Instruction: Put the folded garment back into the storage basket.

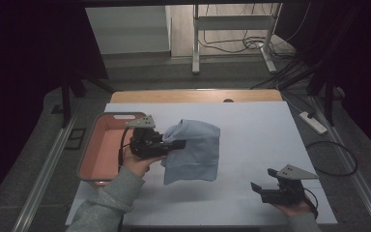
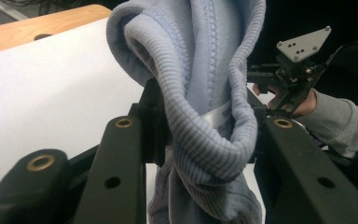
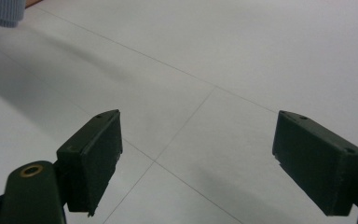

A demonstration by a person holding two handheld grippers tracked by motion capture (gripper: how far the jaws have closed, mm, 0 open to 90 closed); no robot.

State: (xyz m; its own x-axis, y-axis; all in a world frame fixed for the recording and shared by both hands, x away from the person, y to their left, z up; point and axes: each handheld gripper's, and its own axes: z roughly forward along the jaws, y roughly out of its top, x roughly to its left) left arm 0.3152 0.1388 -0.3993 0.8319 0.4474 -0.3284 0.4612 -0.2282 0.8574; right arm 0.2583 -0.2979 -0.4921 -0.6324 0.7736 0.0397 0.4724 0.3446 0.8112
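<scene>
A light blue ribbed garment (image 1: 194, 150) hangs bunched above the white table top (image 1: 251, 130), left of the middle. My left gripper (image 1: 176, 144) is shut on its upper edge; in the left gripper view the blue cloth (image 2: 205, 93) is squeezed between the two black jaws. My right gripper (image 1: 263, 181) hovers over the table's front right with its jaws wide apart and nothing between them. In the right gripper view the right gripper (image 3: 198, 154) points at bare white surface, and a corner of the garment (image 3: 2, 11) shows at the top left.
A pink tray (image 1: 107, 150) with a grey rim sits at the table's left edge, just behind the left hand. A wooden strip (image 1: 193, 95) runs along the far edge. A power strip (image 1: 313, 122) and cables lie on the floor at the right.
</scene>
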